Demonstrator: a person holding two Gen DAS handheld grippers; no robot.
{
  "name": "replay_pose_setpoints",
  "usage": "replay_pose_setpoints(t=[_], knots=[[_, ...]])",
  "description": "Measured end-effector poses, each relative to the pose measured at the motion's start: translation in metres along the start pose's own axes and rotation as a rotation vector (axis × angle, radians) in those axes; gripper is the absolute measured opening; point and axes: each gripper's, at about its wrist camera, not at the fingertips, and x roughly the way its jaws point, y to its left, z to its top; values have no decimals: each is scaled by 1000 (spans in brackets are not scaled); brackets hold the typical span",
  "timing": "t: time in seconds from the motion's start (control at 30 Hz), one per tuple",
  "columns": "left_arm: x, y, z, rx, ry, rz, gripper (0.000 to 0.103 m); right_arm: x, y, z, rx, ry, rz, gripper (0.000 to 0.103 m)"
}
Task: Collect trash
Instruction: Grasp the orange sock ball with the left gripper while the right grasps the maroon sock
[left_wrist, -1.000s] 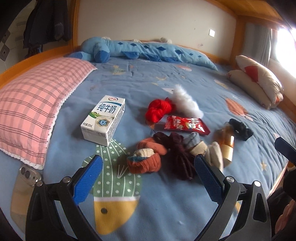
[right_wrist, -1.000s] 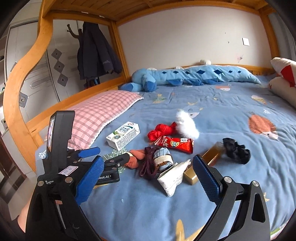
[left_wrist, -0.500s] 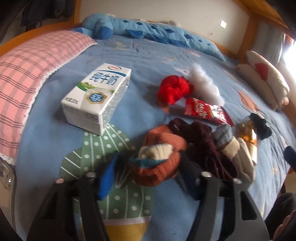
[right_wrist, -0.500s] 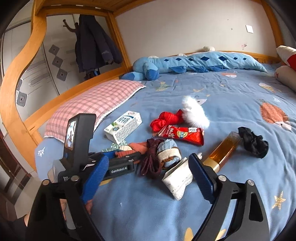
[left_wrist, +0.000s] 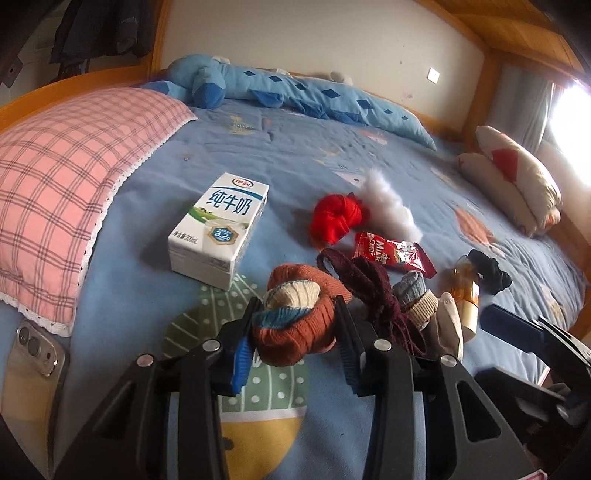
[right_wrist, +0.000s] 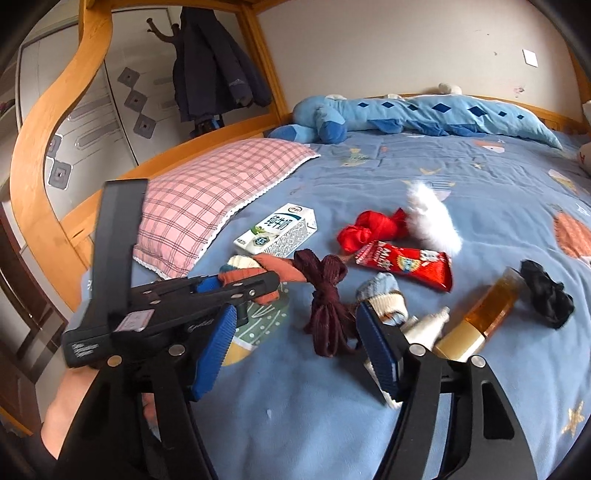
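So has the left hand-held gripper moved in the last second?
Yes. The left hand-held gripper advanced toward the white milk carton and closed around the rolled orange knitted sock.

1. The left wrist view sits low over the bed (left_wrist: 280, 147), looking along its own fingers toward the far wall and the window corner. It is very near the orange sock (left_wrist: 295, 325), which fills the space between its pads.
2. The right wrist view sits higher and further back, off to the right, facing the headboard side and the coat rack (right_wrist: 218, 74).
3. Both views share the milk carton (left_wrist: 218, 232) (right_wrist: 277, 232), red candy wrapper (left_wrist: 391, 253) (right_wrist: 406, 264), pink pillow (left_wrist: 66, 206) (right_wrist: 210, 195) and blue plush (left_wrist: 295, 88) (right_wrist: 406, 114).
4. The right view also takes in the left gripper (right_wrist: 251, 282) from the side.
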Motion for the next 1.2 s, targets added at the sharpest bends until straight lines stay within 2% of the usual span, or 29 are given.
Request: replay_pose_setpoints(t=[0.17, 0.37, 0.6, 0.73, 0.83, 0.9, 1.2], knots=[[-4, 10, -1, -10, -3, 3, 40, 25, -2, 7, -9, 49, 2, 54], [-19, 28, 2, -44, -34, 16, 40, 42, 2, 11, -47, 81, -15, 51], [-17, 32, 1, -50, -25, 6, 40, 72, 7, 11, -109, 162, -36, 44], [-15, 30, 0, -39, -17, 5, 40, 90, 8, 8, -152, 215, -71, 37], [-13, 31, -1, -46, -10, -7, 40, 102, 10, 4, -203, 259, -127, 22], [-10, 33, -2, -54, -2, -9, 40, 109, 7, 0, -199, 290, -156, 21], [-19, 37, -2, -96, -27, -38, 39, 80, 3, 2, -132, 209, -111, 20]])
